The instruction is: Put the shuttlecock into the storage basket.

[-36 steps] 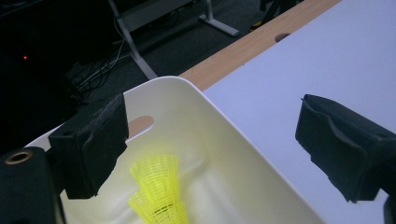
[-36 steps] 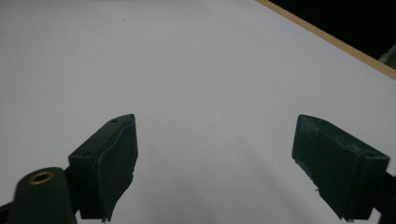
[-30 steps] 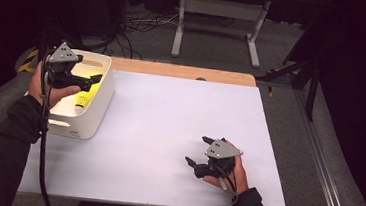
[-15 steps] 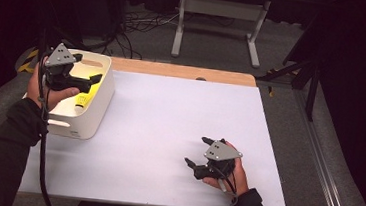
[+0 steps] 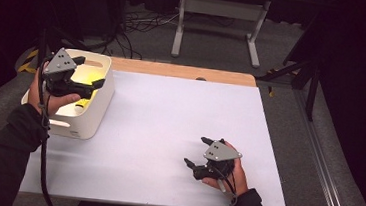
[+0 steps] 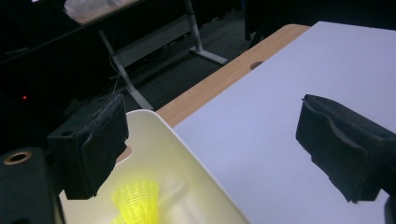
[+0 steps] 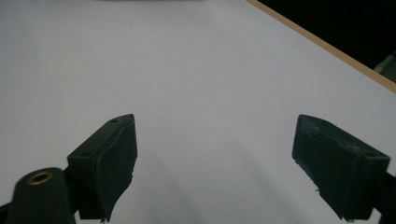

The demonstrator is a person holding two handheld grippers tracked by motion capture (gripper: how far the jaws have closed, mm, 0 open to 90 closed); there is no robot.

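Over the past second the left hand-held gripper [image 5: 87, 72] has lifted slightly and drawn back toward the near-left above the white bin [image 5: 95, 118], while the right hand-held gripper [image 5: 201, 152] stays where it was, low over the white desk [image 5: 169, 117] near its front right. In the high view the left hand-held gripper hangs over the bin's open top, a hand [image 5: 51, 99] wrapped around its body, and only a yellow glow shows inside the bin. The left gripper view, looking between two widely spread jaws holding nothing, reveals what that glow is: a yellow shuttlecock [image 6: 135, 198] lying on the bin's floor near one wall, with the bin's rim [image 6: 196, 161] running diagonally beneath the jaws. The shuttlecock's meshed skirt opens toward the far side of the bin and its long axis appears to run from there back toward the camera; the cork end is cut off at the frame's bottom edge. The right gripper view shows that hand-held gripper's jaws also spread wide and empty over bare desk, with the wooden edge [image 7: 327, 44] at upper right.
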